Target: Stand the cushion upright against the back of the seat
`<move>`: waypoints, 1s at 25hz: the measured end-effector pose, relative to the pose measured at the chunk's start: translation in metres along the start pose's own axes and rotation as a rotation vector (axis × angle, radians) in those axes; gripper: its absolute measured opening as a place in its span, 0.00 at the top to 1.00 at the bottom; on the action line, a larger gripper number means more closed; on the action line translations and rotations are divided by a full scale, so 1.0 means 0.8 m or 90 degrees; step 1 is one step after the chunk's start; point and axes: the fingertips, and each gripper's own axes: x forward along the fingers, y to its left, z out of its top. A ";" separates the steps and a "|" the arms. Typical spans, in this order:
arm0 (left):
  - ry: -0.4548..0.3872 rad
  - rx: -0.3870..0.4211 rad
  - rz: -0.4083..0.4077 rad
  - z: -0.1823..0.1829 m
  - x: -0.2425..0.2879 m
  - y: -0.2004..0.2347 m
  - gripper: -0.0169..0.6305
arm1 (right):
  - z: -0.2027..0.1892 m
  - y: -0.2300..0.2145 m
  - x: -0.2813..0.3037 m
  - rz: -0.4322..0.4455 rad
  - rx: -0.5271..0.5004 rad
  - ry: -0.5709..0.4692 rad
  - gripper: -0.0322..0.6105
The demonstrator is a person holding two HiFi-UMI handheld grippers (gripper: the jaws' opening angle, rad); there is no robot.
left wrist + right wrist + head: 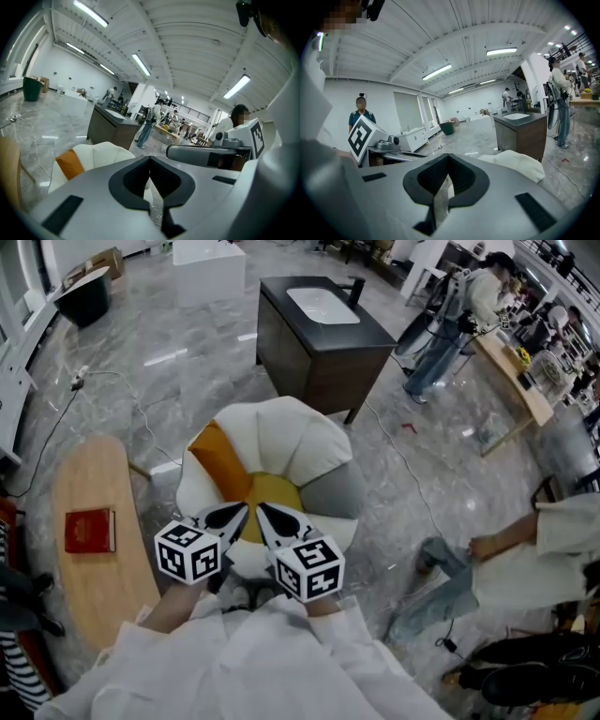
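Head view: orange fabric cushion (pixel 223 465) stood upright against white petal-backed seat (pixel 309 442); left gripper (pixel 239 514), right gripper (pixel 267 514) clenched, empty; lean seemingly wanted keeping flush.

The chair (pixel 291 437) is cream with a grey side, the cushion (pixel 222 465) orange, the seat pad (pixel 274 493) yellow, the book (pixel 90 530) red, the surface (pixel 98 592) pale wood, the floor (pixel 169 381) grey veined marble, the cabinet (pixel 319 371) dark brown.

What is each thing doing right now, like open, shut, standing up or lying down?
Left gripper, shut, empty.
Right gripper, shut, empty.
Orange cushion, propped upright against the chair back.
Yellow seat pad, lying flat.
Red book, closed, flat on the wooden table.
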 end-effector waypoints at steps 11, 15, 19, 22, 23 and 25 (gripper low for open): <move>0.006 -0.005 0.005 -0.013 -0.004 0.009 0.96 | -0.012 -0.004 -0.002 -0.022 -0.012 0.001 0.93; 0.010 0.004 0.000 -0.013 -0.009 0.007 0.96 | -0.010 0.007 0.000 -0.009 -0.037 0.010 0.93; 0.017 0.018 -0.011 -0.021 -0.010 0.000 0.96 | -0.011 0.020 -0.001 0.012 -0.101 0.032 0.93; 0.022 0.018 -0.017 -0.025 -0.010 -0.003 0.96 | -0.014 0.031 -0.003 0.037 -0.126 0.053 0.93; 0.024 0.019 -0.018 -0.024 -0.012 -0.004 0.96 | -0.014 0.035 -0.003 0.046 -0.131 0.060 0.93; 0.027 0.025 -0.020 -0.022 -0.017 -0.007 0.96 | -0.014 0.045 -0.005 0.060 -0.137 0.068 0.93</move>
